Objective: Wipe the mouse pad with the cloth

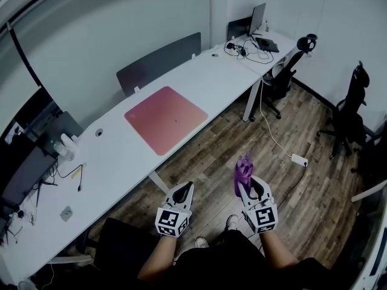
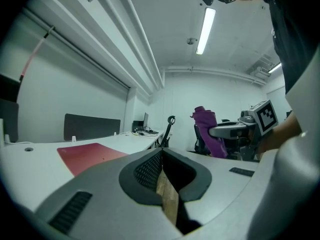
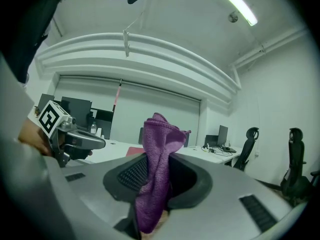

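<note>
Right tool (image 1: 251, 185): its jaws are clamping on the purple cloth (image 1: 243, 169), pinching it near the middle; it is hovering above the floor at the near right, well apart from the surface.
Cloth: it is standing up out of the jaws in a bunched fold, with a tail hanging down below them in the right gripper view (image 3: 159, 154); it is touching nothing but the tool.
Left tool (image 1: 182, 191): its jaws are meeting at the tips with nothing between them; only a sliver of wooden floor is showing through the gap behind the tips. It is hovering just left of the right tool, at about the same height.
Hands: the person's forearms are reaching out from the near edge, one behind each tool's marker cube.
Mouse pad (image 1: 166, 118): the red pad is lying flat on the white surface (image 1: 115, 156), far and left of both tools, near the surface's front edge, with nothing resting on it.
Surface: it is running from near left to far right; a dark divider panel (image 1: 158, 62) is standing along its far edge behind the pad.
Far end: a laptop (image 1: 259, 18) and a tangle of cables are sitting there.
Floor (image 1: 302, 198): wood planks are showing under the tools; a white power strip (image 1: 299, 159) is lying on them to the right.
Chairs: one black office chair (image 1: 284, 77) is standing by the far end, another (image 1: 347, 116) at the right.
</note>
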